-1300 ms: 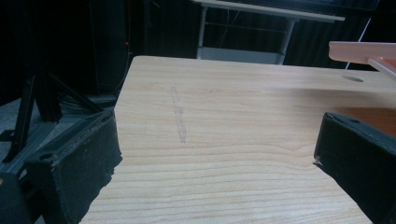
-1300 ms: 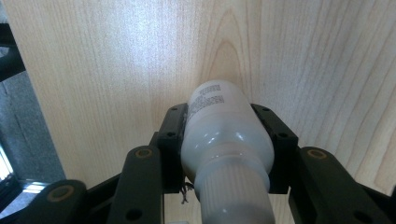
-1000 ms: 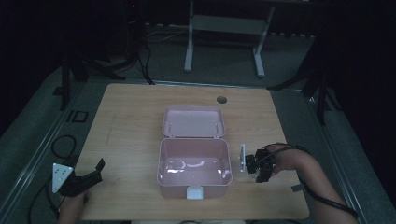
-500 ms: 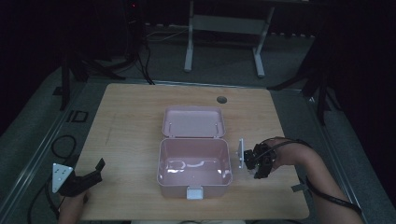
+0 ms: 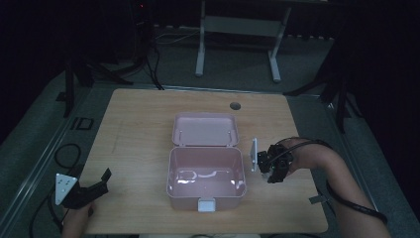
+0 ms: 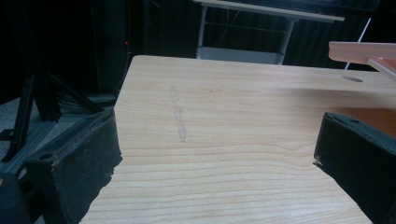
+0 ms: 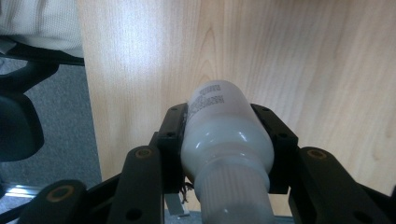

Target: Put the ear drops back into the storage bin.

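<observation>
A pale wooden worktop (image 5: 138,124) carries a pink box (image 5: 206,179) lying open near its middle, the lid (image 5: 205,129) folded back flat on the far side and touching the tub along the hinge. The tub is glossy inside, with light glinting on its floor, and a small pale latch (image 5: 206,204) sticks out of its near wall. The right gripper (image 5: 271,166) hovers just beside the box's right wall, held by a hand whose forearm comes in from the lower right with a black cable trailing along it. In the right gripper view its two black jaws are clamped on a white bottle (image 7: 223,140): a smooth, rounded plastic body, a ribbed neck or cap nearest the camera, and a band of small dark print near the far end, too small to read. The bottle lies along the jaws, above the wood. The left gripper (image 5: 94,187) rests low at the worktop's near left corner, well apart from the box, its jaws spread wide with nothing between them; in the left gripper view bare wood shows in the gap.
</observation>
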{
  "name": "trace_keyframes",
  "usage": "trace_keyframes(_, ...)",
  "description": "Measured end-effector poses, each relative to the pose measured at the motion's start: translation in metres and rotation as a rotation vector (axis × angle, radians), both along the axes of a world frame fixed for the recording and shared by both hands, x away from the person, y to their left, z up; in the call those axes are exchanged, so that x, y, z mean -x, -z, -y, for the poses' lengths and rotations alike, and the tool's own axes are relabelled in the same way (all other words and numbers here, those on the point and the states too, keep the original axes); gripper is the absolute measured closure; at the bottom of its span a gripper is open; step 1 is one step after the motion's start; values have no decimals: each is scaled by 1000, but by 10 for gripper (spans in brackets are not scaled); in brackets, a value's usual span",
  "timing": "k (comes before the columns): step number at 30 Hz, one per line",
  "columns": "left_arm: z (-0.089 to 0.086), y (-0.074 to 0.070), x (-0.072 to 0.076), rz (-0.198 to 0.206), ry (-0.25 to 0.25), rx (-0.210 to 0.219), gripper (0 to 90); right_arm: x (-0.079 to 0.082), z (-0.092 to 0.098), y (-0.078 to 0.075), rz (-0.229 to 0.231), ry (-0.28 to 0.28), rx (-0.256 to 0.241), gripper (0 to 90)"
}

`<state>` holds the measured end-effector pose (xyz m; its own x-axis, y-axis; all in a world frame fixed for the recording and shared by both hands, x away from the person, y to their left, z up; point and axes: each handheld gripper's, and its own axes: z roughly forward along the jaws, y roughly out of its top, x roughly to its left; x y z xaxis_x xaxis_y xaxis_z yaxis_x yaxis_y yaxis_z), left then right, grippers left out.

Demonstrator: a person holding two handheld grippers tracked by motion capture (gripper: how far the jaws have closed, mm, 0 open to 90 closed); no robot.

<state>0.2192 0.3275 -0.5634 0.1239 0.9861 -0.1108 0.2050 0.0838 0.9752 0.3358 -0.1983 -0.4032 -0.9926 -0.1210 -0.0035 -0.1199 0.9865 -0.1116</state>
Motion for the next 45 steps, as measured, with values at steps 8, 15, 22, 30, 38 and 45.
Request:
trace_keyframes(8, 0, 0, 0, 2, 0, 6, 4, 2, -8, -22, 36, -14, -1, 596)
trace_keyframes(15, 0, 0, 0, 2, 0, 2, 4, 1, -21, -30, 40, -29, -5, 595)
trace_keyframes(22, 0, 0, 0, 0, 2, 4, 5, 2, -37, -34, 37, -48, -22, 595)
trace_keyframes(30, -1, 0, 0, -1, 3, 6, 4, 3, -63, -36, 38, -98, -39, 595)
trace_keyframes(38, -1, 0, 0, 0, 7, 7, 4, 3, -89, -27, 18, -140, -32, 595)
trace_keyframes(45, -1, 0, 0, 0, 7, 6, 4, 6, -106, -20, 4, -167, -25, 595)
